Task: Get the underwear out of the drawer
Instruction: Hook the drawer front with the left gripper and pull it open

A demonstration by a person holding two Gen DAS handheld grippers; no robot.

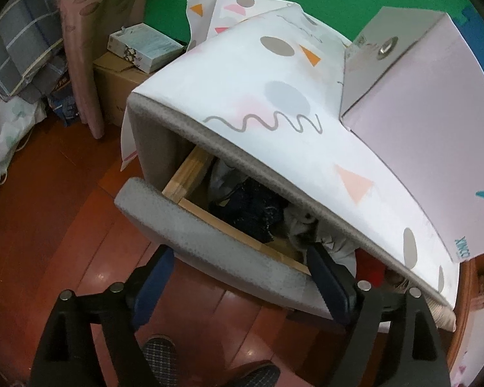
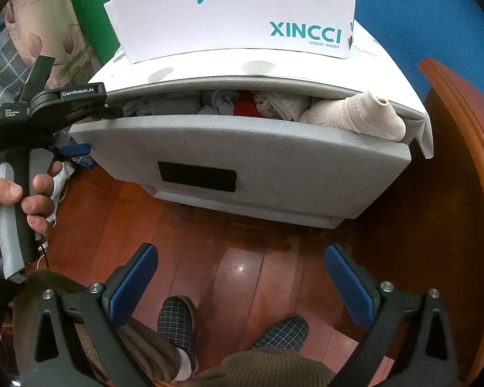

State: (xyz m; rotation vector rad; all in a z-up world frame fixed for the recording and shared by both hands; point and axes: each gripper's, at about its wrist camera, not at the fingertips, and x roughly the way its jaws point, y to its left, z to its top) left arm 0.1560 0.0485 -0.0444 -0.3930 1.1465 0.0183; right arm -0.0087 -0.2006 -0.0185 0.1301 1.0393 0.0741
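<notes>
Grey, pebble-textured front panel of the partly pulled-out drawer, flat and rectangular, with a dark rectangular recess low on its face. Pale wooden side rails show inside it in the left wrist view. The drawer sits in a grey cabinet draped with a white cloth printed with circles, triangles and squiggles. A white shoe box with teal lettering stands on that cloth.

Drawer contents: a soft, crumpled heap of underwear and small garments, packed along the gap under the cabinet top. Visible pieces are grey knit, a red piece, white crinkled fabric and a dark navy item. A ribbed cream rolled bundle bulges over the right end of the drawer front.

Left gripper: black frame, blue rubbery pads, jaws spread wide and straddling the drawer's front panel. One pad is outside the panel; the other is inside the drawer, just beside the white and grey fabric. No pad presses on any cloth. The overhanging cabinet top shades much of the heap.

Right gripper: jaws wide apart and empty, above glossy red-brown wooden floor, well short of the drawer.

Surroundings: checked slippers, a reddish wooden furniture edge at right, cardboard boxes and plaid bedding at left.
</notes>
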